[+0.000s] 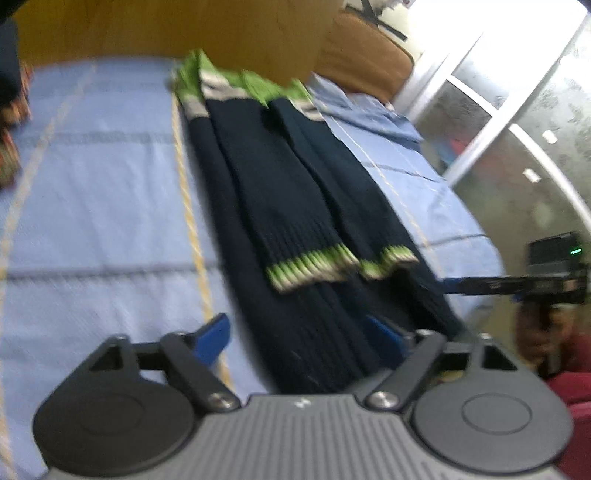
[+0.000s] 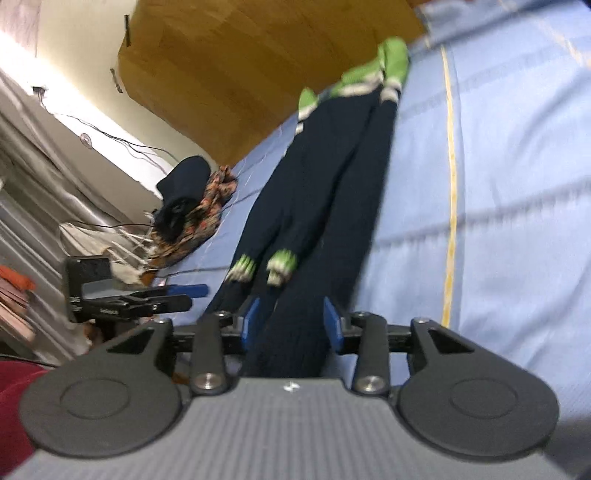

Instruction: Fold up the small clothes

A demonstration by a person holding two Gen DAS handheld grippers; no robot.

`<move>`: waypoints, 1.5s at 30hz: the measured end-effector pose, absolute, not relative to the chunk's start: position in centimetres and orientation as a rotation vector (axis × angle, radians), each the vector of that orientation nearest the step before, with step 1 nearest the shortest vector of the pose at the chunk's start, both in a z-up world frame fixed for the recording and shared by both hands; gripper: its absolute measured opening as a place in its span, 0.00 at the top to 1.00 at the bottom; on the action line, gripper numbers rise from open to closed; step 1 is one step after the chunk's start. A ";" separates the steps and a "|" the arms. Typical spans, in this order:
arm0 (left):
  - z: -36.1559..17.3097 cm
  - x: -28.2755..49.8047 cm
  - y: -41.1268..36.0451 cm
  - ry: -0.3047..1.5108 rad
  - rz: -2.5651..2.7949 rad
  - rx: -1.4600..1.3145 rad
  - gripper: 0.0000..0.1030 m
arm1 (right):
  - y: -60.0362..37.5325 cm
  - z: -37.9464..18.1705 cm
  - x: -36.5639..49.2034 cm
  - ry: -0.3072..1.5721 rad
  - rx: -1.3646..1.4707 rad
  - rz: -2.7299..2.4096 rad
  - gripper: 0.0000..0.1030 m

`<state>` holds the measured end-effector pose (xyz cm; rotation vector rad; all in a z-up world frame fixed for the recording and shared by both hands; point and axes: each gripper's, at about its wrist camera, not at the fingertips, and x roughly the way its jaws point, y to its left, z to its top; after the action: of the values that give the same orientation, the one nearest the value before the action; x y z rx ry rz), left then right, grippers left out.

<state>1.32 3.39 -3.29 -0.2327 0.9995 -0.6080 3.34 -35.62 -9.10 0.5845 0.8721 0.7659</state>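
In your left camera, the dark blue sweater [image 1: 295,192] lies long and flat on the blue bed sheet [image 1: 103,177], with both sleeves laid on top and their green and white cuffs [image 1: 314,267] pointing back toward you. The green collar end is far away, up by the wooden headboard [image 1: 166,26]. Your left tongs [image 1: 301,332] are wide apart, with the near end of the sweater lying between the two blue fingers. One finger sits on the sheet just beside the sweater; the other is partly hidden by the cloth. They are not pinching yet, I think. Your right tongs [image 1: 476,284] show at the right edge, side on, so from here I cannot tell how they stand. In your right camera, the near end of the sweater runs right between the blue fingers [image 2: 332,325] of your right tongs [image 2: 291,325]. The gap is much smaller here, and the fingers look pressed on the cloth, though blur makes it hard to be sure. To fold well, grab both near corners at the same height, catch every layer, then lift and carry the end toward the collar so the sleeves stay tucked inside. Go slow so the cuffs do not slide off. A pile of other clothes [image 2: 188,210] sits near the sweater on the sheet. There is no basket or box in sight.
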 end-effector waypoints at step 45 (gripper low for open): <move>-2.0 23.5 3.8 0.907 -0.357 -0.546 0.61 | -36.6 -7.9 21.0 0.564 0.936 0.523 0.33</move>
<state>23.47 3.84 -2.04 -0.5457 0.9072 -0.3569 21.02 -36.59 -7.94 0.9363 0.5640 0.5230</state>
